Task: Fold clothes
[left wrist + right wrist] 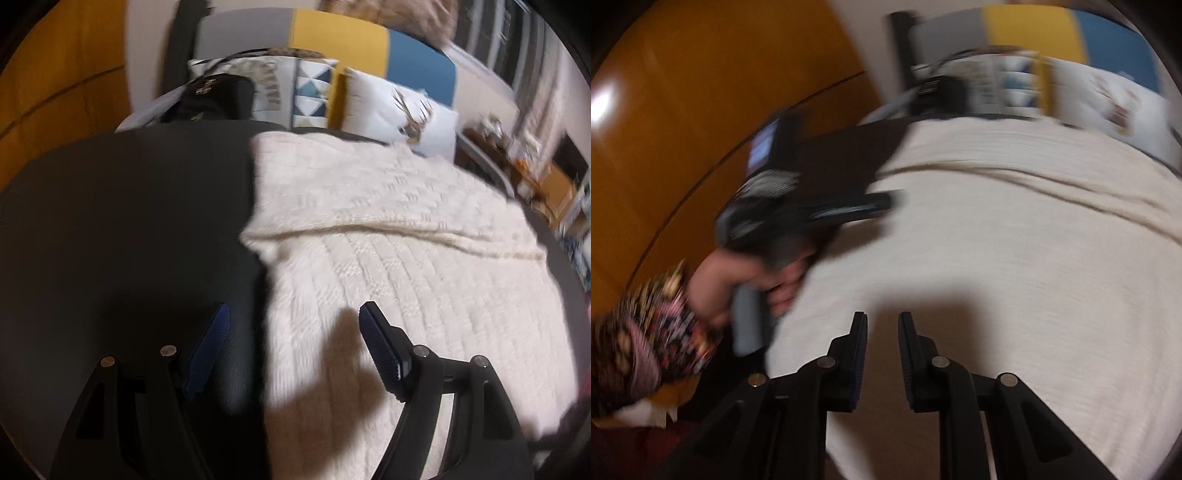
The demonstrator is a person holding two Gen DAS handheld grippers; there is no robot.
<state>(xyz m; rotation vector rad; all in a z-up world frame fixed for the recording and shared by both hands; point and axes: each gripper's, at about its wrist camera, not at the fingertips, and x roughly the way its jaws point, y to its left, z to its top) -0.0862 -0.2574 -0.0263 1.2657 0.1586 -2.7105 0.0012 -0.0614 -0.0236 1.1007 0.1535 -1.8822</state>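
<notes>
- Left gripper (291, 328) hangs with its jaws spread wide and nothing between them, straddling the left edge of the sweater (388, 229); one finger is over dark cover, the other over knit.
- Right gripper (882, 354) hovers low over the near part of the sweater (997, 240), jaws only a narrow gap apart and holding nothing.
- Bed (122, 221): the sweater lies spread on its dark cover, cream and thick-knit, with a raised fold ridge running across the middle. Judged risk: a grab at the edge could catch the cover along with the knit, so the bed cover lifts too and the fold drags askew.
- Sweater bulk: with a layer seemingly already doubled, narrow jaws may pinch only the top layer, so the lower one stays behind and the fold comes out uneven. The right gripper would likely need to open further first.
- Pillows (406, 107) and a dark bag (218, 96) sit at the head of the bed, well apart from the sweater's far edge; a long sweep forward could push the knit into them.
- Blur: both views are smeared, so fast movement is likely; a quick closing could miss the edge entirely.
- Hand (738, 284) with a patterned sleeve (646, 339) grips the left tool just beside the sweater's edge; the two tools could clash if both go for that side.
</notes>
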